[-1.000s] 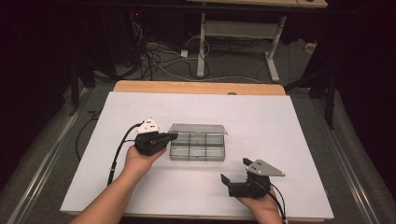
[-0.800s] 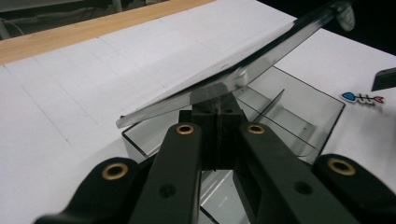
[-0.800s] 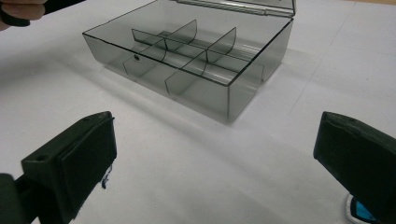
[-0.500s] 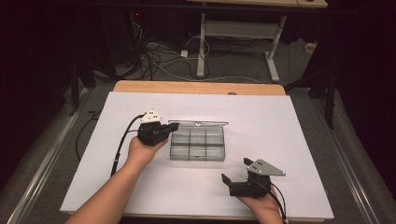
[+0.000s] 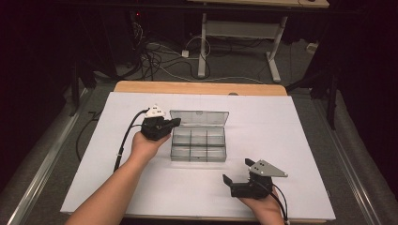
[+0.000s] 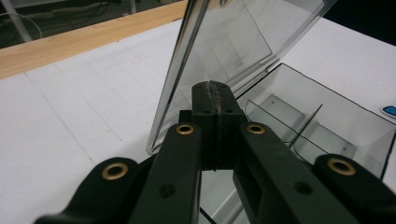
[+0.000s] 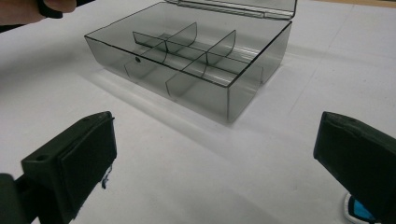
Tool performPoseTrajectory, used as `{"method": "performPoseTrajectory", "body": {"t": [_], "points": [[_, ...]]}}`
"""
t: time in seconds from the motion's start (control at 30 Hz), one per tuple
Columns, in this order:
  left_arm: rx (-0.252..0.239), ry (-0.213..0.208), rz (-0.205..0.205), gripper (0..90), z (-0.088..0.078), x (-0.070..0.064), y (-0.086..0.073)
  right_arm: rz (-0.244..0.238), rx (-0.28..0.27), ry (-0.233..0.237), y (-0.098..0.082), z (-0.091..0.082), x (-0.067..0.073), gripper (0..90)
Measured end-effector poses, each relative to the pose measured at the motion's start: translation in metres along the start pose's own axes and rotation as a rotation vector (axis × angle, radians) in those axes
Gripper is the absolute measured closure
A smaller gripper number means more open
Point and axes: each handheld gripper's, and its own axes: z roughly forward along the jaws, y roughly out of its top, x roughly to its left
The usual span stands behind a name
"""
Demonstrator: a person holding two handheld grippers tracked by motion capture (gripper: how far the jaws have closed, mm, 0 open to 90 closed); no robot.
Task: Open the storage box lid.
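2 grippers, left gripper (image 5: 172, 123) at lid (image 5: 199, 117) edge, right gripper (image 5: 237, 176) apart.

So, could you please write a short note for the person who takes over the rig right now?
Left gripper: shut, tips against the raised lid of the clear compartment box; nothing clamped between the jaws.
Right gripper: open, holding nothing, resting on the white table near the box's front right.
Box: mid-table, six compartments, all look empty.
Done: lid lifted, tilted back past upright.
Left: push the lid fully open if needed, then presumably use the compartments.
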Motion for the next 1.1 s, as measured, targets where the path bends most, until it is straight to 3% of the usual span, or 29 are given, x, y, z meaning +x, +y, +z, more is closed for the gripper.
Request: {"method": "performPoseTrajectory", "body": {"t": [0.43, 0.63, 0.87, 1.1], "points": [[0.037, 0.025, -0.033, 87.6, 0.015, 0.013, -0.004, 0.001, -0.002, 0.003, 0.0, 0.0, 0.0, 0.0], [0.049, 0.013, -0.067, 87.5, 0.019, 0.017, -0.008, -0.001, -0.003, 0.005, 0.0, 0.0, 0.0, 0.0], [0.045, 0.009, -0.048, 86.9, 0.011, 0.01, -0.007, -0.003, -0.002, 0.006, 0.0, -0.001, 0.0, 0.0], [0.043, 0.011, -0.064, 64.2, -0.004, 0.009, -0.021, -0.005, -0.006, 0.006, 0.0, -0.001, 0.0, 0.0]]}}
